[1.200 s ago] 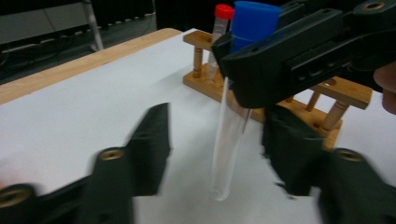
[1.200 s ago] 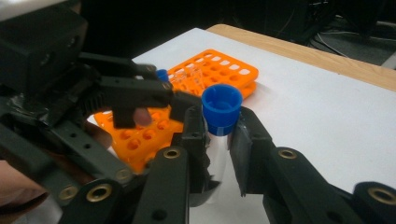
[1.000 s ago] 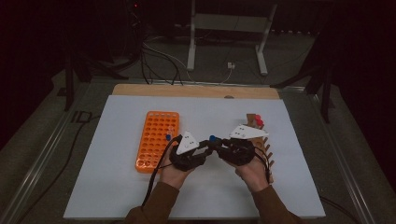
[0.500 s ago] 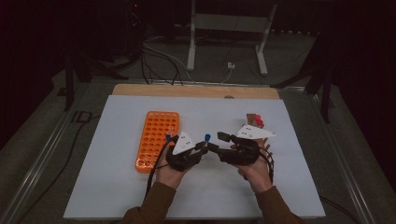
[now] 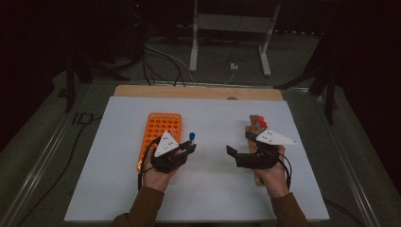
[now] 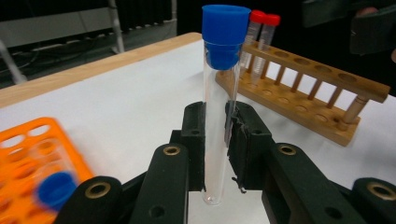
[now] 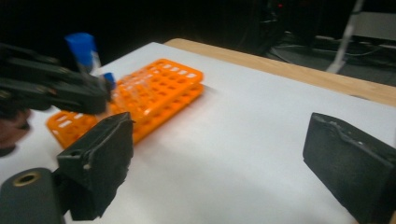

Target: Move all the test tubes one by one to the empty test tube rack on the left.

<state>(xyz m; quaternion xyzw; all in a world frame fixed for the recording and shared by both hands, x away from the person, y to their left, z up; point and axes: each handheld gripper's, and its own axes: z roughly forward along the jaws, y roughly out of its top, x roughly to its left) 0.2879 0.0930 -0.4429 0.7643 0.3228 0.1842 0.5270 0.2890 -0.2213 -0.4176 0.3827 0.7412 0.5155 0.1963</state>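
One blue-capped tube (image 6: 219,107), upright, is clamped in our left gripper (image 5: 182,152) beside the orange rack (image 5: 158,132).
A second ago both grippers met mid-table; now they are apart, our right gripper (image 5: 242,150) having just been opening, nothing between its wide jaws.

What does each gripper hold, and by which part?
The left gripper clamps a blue-capped test tube upright by the lower half of its glass body. The right gripper holds nothing; its jaws have just opened.
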